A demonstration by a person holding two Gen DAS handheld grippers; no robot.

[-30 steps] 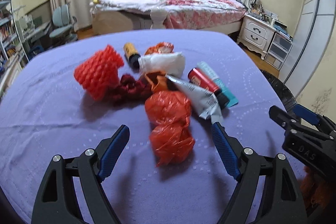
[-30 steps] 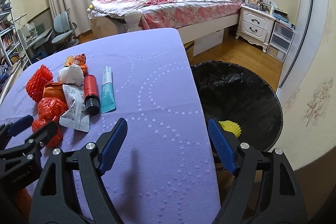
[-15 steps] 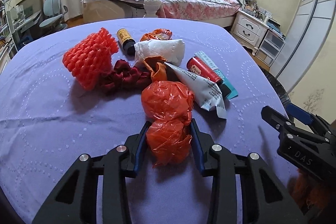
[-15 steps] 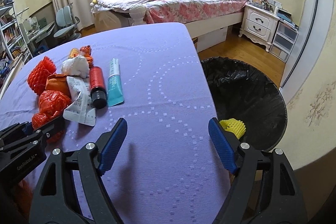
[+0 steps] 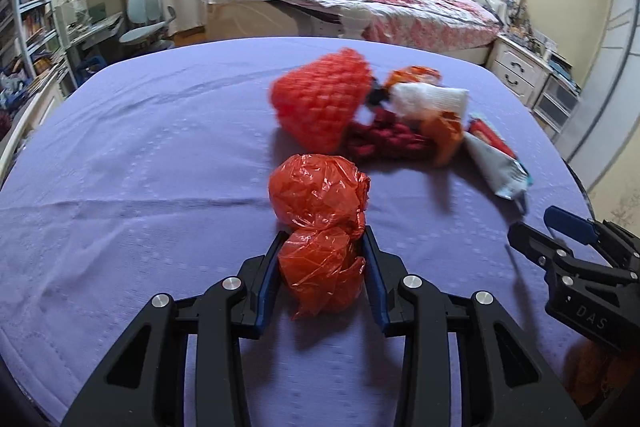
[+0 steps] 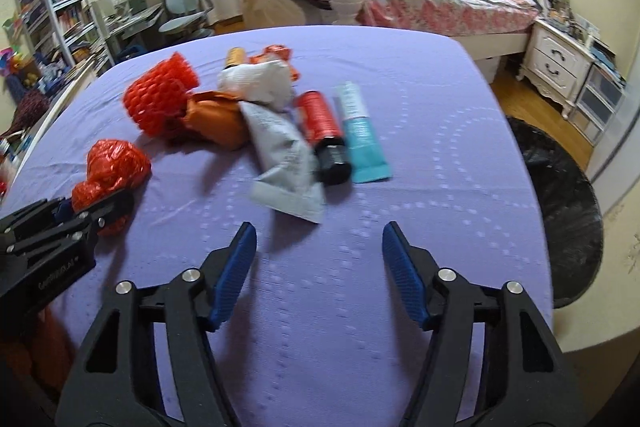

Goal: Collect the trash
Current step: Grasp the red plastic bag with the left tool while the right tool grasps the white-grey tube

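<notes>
The left claw [image 5: 322, 263] is clenched on the near lobe of a crumpled red plastic bag [image 5: 320, 211], both pads pressed into the film; the far lobe bulges free ahead of them. The bag rests on the purple-covered table [image 5: 140, 167], apart from the remaining pile. A light, slack item of this kind is best lifted clear before it is carried, so that the trailing lobe does not drag on the cloth. Centre: the grey pouch [image 6: 286, 155], red bottle [image 6: 322, 131] and teal tube [image 6: 362, 135] lie side by side. The right claw [image 6: 318, 249] hangs just short of them, jaws closing on nothing. Far right: the black-lined bin [image 6: 560, 195] stands beside the table edge, the likely destination.
</notes>
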